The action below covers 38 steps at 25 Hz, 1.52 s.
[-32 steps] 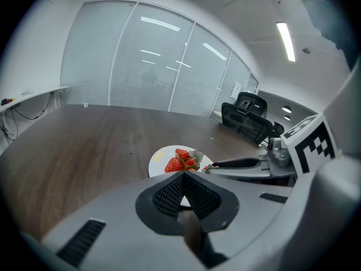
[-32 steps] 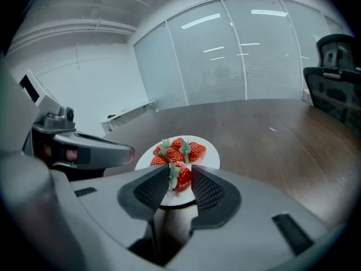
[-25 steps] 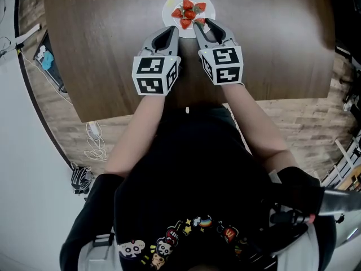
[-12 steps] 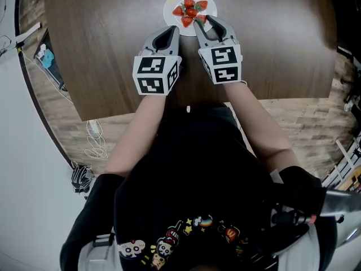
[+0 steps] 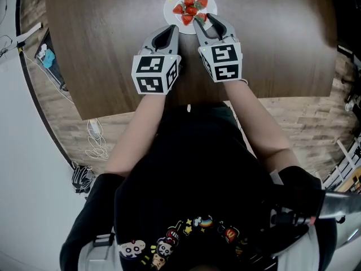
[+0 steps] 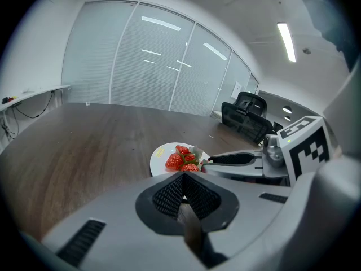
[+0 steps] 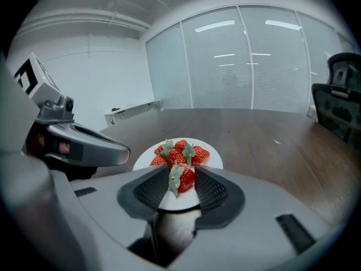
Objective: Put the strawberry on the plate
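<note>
A glass-walled office with a dark wooden table [image 5: 101, 49], and at its far side a white plate [image 5: 169, 7] carrying a small heap of strawberries [image 7: 179, 150]. The right gripper [image 7: 181, 179] is clamped on one more strawberry [image 7: 185, 176] just over the plate's near rim, so this looks to me like the placing step: lower it, then part the jaws. The left gripper [image 6: 181, 175] hangs beside it, jaws together on nothing.

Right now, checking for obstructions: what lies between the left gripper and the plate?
Only bare table separates the left gripper from the plate, clearest in the head view.
</note>
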Each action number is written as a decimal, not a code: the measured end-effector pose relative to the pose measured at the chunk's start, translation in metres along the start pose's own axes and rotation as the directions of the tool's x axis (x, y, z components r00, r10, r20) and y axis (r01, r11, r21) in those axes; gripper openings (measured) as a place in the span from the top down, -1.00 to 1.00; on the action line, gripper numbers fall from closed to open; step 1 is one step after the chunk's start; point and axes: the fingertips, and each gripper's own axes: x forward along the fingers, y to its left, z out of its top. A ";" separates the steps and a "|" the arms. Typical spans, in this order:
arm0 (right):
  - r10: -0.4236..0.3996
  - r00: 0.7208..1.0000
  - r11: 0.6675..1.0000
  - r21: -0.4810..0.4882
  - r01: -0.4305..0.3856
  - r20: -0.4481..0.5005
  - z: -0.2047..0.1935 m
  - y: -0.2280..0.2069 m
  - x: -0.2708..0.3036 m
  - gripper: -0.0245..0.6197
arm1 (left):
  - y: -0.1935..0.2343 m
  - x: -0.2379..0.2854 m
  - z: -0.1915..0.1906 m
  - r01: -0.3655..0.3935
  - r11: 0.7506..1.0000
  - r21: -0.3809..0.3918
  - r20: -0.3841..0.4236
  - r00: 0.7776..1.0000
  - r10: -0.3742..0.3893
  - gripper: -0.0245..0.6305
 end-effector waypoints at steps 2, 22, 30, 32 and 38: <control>0.001 1.000 1.000 0.001 -0.001 0.009 0.003 0.001 -0.001 0.52 | 0.000 -0.001 0.000 0.002 1.000 0.001 0.001 1.000 -0.002 0.92; -0.078 0.989 0.994 0.086 0.068 0.123 0.026 -0.005 -0.031 0.74 | 0.006 -0.010 0.005 0.014 0.999 0.031 0.021 1.000 -0.014 0.92; -0.122 0.982 0.986 0.132 0.102 0.147 0.020 -0.015 -0.051 0.90 | 0.001 -0.012 0.012 0.009 0.999 0.048 0.040 0.999 -0.011 0.92; -0.126 0.982 0.984 0.143 0.105 0.144 0.017 -0.016 -0.055 0.90 | 0.001 -0.012 0.013 0.005 0.999 0.051 0.043 0.999 -0.008 0.92; -0.119 0.984 0.982 0.165 0.096 0.135 0.015 -0.005 -0.048 0.90 | 0.017 -0.016 0.017 0.000 0.999 0.053 0.056 0.998 -0.003 0.92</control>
